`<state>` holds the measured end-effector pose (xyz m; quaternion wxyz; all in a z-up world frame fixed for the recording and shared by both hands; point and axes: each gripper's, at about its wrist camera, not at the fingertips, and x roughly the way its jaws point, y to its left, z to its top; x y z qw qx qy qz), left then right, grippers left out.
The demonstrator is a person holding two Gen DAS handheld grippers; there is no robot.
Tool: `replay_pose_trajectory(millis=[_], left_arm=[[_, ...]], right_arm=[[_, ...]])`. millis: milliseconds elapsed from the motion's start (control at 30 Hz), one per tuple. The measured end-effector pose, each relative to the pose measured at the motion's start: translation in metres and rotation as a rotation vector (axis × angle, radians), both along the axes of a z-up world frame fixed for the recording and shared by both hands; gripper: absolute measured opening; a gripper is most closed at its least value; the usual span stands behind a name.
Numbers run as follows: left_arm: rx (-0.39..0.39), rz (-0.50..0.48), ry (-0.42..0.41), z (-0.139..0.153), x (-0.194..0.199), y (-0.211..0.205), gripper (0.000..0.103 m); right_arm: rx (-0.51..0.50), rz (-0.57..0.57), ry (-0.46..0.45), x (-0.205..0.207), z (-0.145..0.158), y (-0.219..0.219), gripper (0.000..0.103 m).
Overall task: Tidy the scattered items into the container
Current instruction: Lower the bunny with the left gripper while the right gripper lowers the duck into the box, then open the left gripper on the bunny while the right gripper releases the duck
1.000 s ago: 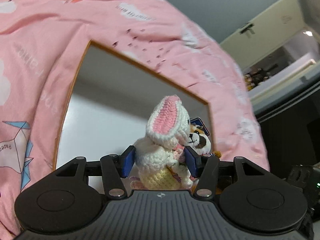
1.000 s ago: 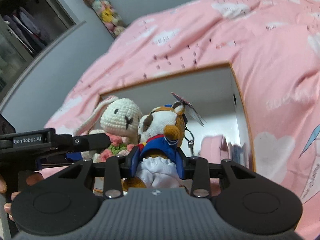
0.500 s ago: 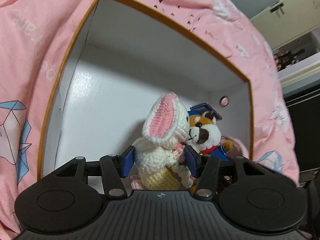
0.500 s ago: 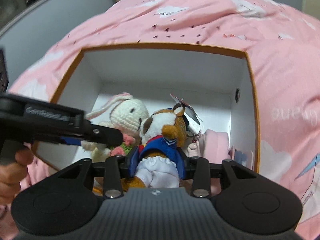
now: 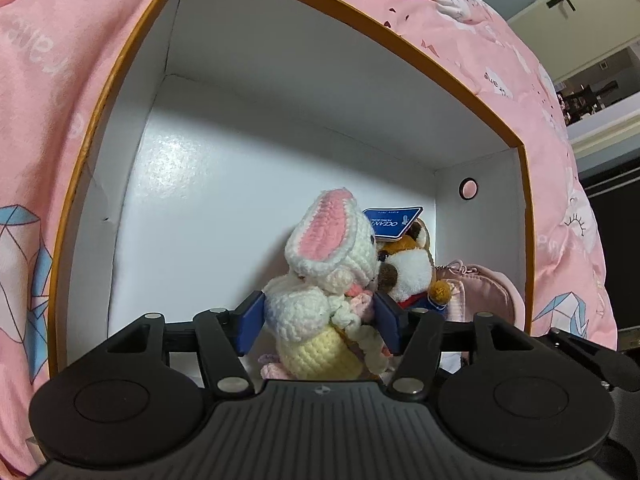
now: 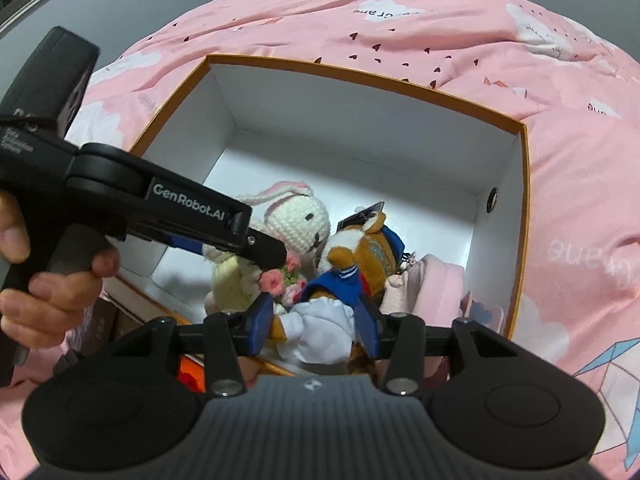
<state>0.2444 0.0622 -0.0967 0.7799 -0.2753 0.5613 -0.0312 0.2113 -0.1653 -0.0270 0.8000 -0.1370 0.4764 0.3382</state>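
left gripper (image 5: pixel 318 320) clamps a white crocheted rabbit (image 5: pixel 324 280); right gripper (image 6: pixel 316 322) clamps a brown plush dog in blue sailor suit (image 6: pixel 344 276). both toys hang inside the orange-rimmed white box (image 6: pixel 360 128), beside a pink pouch (image 6: pixel 432 284) on its floor; release remains.

one box (image 6: pixel 500 184), white inside with an orange rim, sits on one pink bedspread (image 6: pixel 400 20). two soft toys are inside it: one crocheted rabbit (image 5: pixel 320 280) and one brown-and-white plush dog (image 6: pixel 352 256) in blue, side by side and touching near the box's right wall. one pink pouch (image 6: pixel 424 284) lies in the box's right near corner. two grippers show: the left gripper (image 5: pixel 318 316) and the right gripper (image 6: pixel 316 324), one toy in each.
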Motion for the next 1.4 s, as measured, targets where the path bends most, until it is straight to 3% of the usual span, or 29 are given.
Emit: replay_pose_trajectory(millis=[133,367,433,567,700,733,767,867,1267,1367,1400], left_arm=[[0.007,-0.015,-0.007,0.001,-0.001,0.000,0.069],[0.029,-0.069,-0.063,0.022,-0.010,0.005,0.069],[0.028,-0.085,-0.059,0.024,-0.011,0.006,0.061],[0.054,-0.103,-0.040,0.020,-0.012,0.003,0.056],[0.030,-0.117,-0.031,0.014,-0.012,-0.002,0.049],[0.009,-0.124,-0.014,0.011,-0.011,-0.003,0.039],[-0.018,-0.132,0.009,0.006,-0.010,-0.004,0.038],[-0.035,-0.128,0.024,-0.005,-0.012,-0.010,0.039],[-0.012,-0.124,-0.027,0.002,-0.018,-0.009,0.044],[0.034,-0.130,-0.072,0.013,-0.025,-0.012,0.046],[0.051,-0.132,-0.093,0.017,-0.029,-0.014,0.047]], right_arm=[[-0.031,0.003,0.013,0.003,-0.005,0.002,0.027],[-0.053,-0.002,0.099,0.011,-0.018,0.001,0.024],[-0.050,-0.004,0.098,0.010,-0.017,-0.001,0.025],[-0.037,-0.013,0.078,0.005,-0.013,-0.003,0.026],[-0.016,-0.026,0.075,0.003,-0.011,-0.009,0.026],[-0.013,-0.032,0.076,0.004,-0.012,-0.009,0.026],[-0.013,-0.041,0.078,0.004,-0.013,-0.010,0.026],[-0.007,-0.063,0.106,0.009,-0.019,-0.010,0.026],[0.039,-0.090,0.077,0.001,-0.012,-0.018,0.030],[0.058,-0.107,0.064,-0.002,-0.008,-0.022,0.037],[0.067,-0.112,0.054,-0.004,-0.006,-0.023,0.044]])
